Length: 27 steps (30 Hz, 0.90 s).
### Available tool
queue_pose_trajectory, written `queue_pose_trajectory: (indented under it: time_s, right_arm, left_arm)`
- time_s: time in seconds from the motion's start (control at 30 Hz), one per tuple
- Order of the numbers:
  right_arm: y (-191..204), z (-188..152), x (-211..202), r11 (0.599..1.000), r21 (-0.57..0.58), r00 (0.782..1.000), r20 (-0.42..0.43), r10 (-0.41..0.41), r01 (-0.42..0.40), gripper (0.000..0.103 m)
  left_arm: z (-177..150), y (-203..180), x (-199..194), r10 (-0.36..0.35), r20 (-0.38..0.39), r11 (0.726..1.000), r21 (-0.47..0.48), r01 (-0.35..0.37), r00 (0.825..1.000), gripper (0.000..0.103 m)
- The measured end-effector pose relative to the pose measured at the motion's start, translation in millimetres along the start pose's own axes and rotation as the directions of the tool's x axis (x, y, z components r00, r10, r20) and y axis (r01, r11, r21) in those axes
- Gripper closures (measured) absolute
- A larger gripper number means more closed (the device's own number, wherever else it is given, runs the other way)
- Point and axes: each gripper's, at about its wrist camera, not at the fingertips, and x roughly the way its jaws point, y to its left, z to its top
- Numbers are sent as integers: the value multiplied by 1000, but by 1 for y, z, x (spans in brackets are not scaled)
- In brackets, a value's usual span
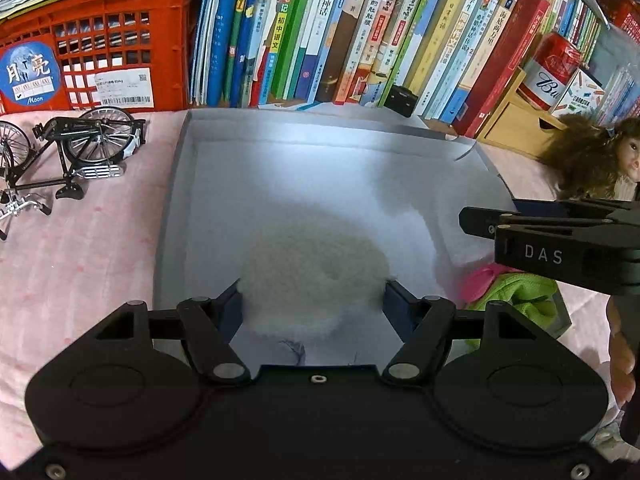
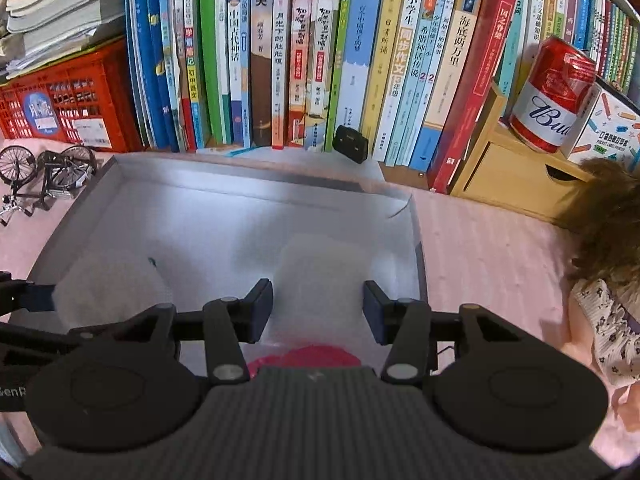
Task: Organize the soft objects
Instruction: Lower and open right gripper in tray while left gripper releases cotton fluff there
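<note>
Pink quilted cloth bears a shallow grey box (image 1: 176, 184); left tongs (image 1: 314, 300) clamp a fluffy white ring (image 1: 316, 272), right tongs (image 2: 318, 312) gape empty.

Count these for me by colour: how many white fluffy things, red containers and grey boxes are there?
White fluffy round pads: 2
Red containers, a slatted plastic crate and a drinks can: 2
Grey shallow cardboard box: 1
Total: 5
</note>
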Motion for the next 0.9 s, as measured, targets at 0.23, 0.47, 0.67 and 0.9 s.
queue_pose_trajectory:
  time_s: [0.23,0.47,0.67,0.9]
  right_arm:
    - [1,-7,11,1000,1,999,-38,12,-12,52]
    - [0,-10,13,1000,8,999,-44,10,-10,38]
    - [-2,-6,1,1000,4,1000,-22,21,-21,26]
    - [-5,-6,-27,999,13,999,28,40,-41,19]
  left_arm:
    - [0,2,5,-3,-2,1000,-3,3,1000,34]
    - [-1,0,6,12,8,1000,13,-12,1000,34]
    - [0,-2,-1,37,26,999,27,-38,999,29]
    - [-1,-10,-31,66,87,996,55,-71,994,23]
